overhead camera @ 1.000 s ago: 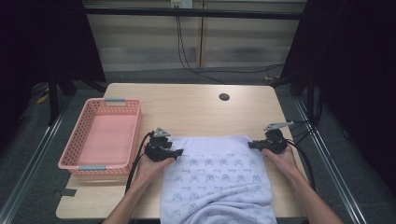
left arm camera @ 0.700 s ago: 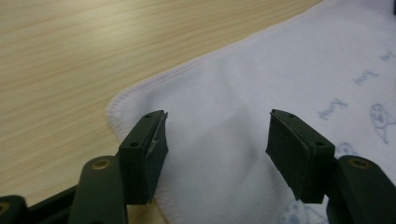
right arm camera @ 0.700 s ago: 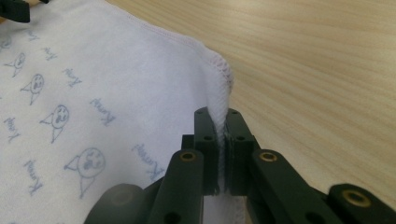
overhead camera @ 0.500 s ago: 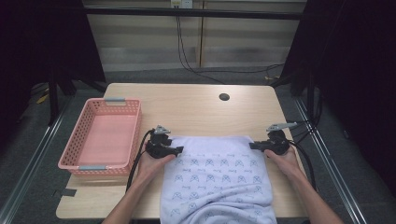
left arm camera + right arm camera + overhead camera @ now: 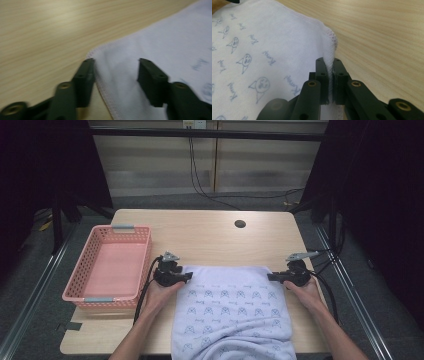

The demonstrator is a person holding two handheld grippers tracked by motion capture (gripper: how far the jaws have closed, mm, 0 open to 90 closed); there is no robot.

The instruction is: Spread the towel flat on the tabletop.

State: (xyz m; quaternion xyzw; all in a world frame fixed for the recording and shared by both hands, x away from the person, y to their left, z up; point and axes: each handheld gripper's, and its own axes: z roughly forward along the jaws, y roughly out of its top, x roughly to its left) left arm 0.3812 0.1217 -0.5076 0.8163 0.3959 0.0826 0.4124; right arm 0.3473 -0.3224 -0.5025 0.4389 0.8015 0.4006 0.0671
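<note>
A white towel [image 5: 230,310] with small blue figures lies flat on the wooden table [image 5: 210,240], its near end hanging over the front edge. My left gripper [image 5: 189,276] is at the towel's far left corner. In the left gripper view its jaws [image 5: 116,75] stand apart on either side of that corner of the towel [image 5: 162,42]; they have just been closing, and the pads are not pressing on it. My right gripper [image 5: 270,276] is at the far right corner. The right gripper view has it [image 5: 331,72] shut on the towel's [image 5: 274,37] hemmed edge, pinched upright.
A pink plastic basket [image 5: 76,270] stands at the table's left side, close to my left hand. A round cable hole [image 5: 240,224] sits near the far edge. Bare wood stretches beyond the towel to the far edge. Cables trail from both grippers.
My left gripper has shifted slightly at the towel's far left corner. The right gripper and the towel have stayed put.
</note>
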